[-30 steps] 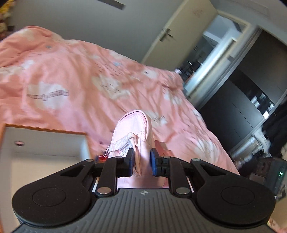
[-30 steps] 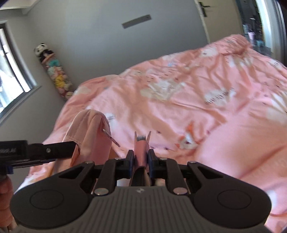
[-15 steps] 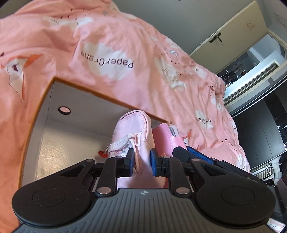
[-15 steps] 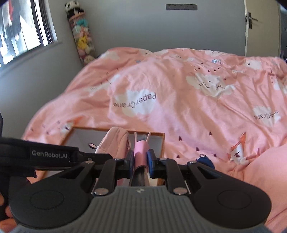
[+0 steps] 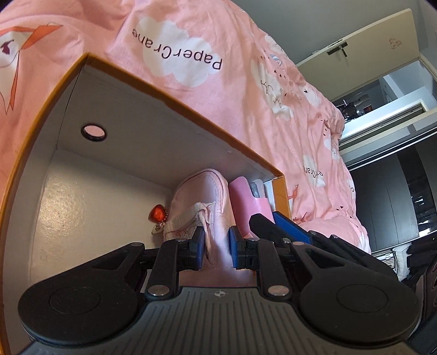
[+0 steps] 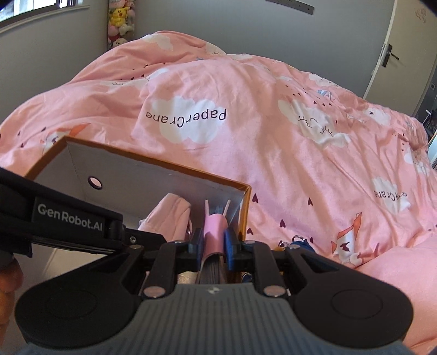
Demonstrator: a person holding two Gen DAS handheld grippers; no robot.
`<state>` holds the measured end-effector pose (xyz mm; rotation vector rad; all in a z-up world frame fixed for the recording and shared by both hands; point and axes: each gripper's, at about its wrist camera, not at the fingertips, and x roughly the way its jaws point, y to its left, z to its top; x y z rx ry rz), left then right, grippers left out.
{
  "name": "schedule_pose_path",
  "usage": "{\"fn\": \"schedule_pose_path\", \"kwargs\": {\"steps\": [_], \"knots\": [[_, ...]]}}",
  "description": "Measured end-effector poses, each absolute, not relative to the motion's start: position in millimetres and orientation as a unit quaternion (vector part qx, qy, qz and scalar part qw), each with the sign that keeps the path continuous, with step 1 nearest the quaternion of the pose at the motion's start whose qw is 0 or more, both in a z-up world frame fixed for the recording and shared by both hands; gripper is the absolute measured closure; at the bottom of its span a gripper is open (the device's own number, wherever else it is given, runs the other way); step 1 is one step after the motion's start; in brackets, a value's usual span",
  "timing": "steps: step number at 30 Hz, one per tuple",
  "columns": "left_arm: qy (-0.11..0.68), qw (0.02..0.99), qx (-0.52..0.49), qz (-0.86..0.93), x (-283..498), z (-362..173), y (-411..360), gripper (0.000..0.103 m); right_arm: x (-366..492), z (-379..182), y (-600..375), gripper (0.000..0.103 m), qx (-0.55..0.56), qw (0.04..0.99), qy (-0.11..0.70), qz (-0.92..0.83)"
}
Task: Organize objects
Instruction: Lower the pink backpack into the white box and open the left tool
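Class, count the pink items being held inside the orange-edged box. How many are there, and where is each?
2. The pink pouch is clamped in the left gripper, left of the pink comb clamped in the right gripper, by the box's right wall. Others may be hidden.

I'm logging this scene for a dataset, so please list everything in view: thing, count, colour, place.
Box: one, orange rim, pale inside, open, on the bed.
Pouch: one, pink fabric, inside the box, held by the left gripper.
Charm: one, red, hanging beside the pouch, inside the box.
Hairbrush: one, pink, against the box's right wall, held by the right gripper.
Duvet: one, pink with white clouds, covering the bed.
Plush toys: several, mixed colours, stacked against the far wall.
Door: one, pale, right background.
Left gripper: black, blue jaws shut on the pouch.
Right gripper: black, blue jaws shut on the hairbrush.
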<state>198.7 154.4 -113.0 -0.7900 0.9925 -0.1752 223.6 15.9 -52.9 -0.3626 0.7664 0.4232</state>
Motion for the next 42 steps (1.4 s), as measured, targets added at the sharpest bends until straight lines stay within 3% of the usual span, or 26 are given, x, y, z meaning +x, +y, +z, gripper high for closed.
{"fn": "schedule_pose_path", "kwargs": {"steps": [9,17,24,36,42], "knots": [[0.465,0.794,-0.384,-0.081,197,-120,155,0.082,226,-55,13,0.087,-0.168,0.88,0.385,0.223],[0.466,0.811,-0.344,-0.081,195,-114,147,0.082,200,-14,-33,0.07,-0.105,0.915,0.328,0.212],[0.426,0.847,-0.295,-0.117,187,-107,128,0.083,192,-17,-75,0.07,-0.051,0.923,0.338,0.175],[0.448,0.867,-0.201,-0.087,195,-103,99,0.083,190,-36,-94,0.07,-0.02,0.916,0.361,0.172],[0.446,0.867,-0.203,-0.088,194,-104,97,0.08,189,-36,-102,0.07,-0.007,0.918,0.36,0.169]]}}
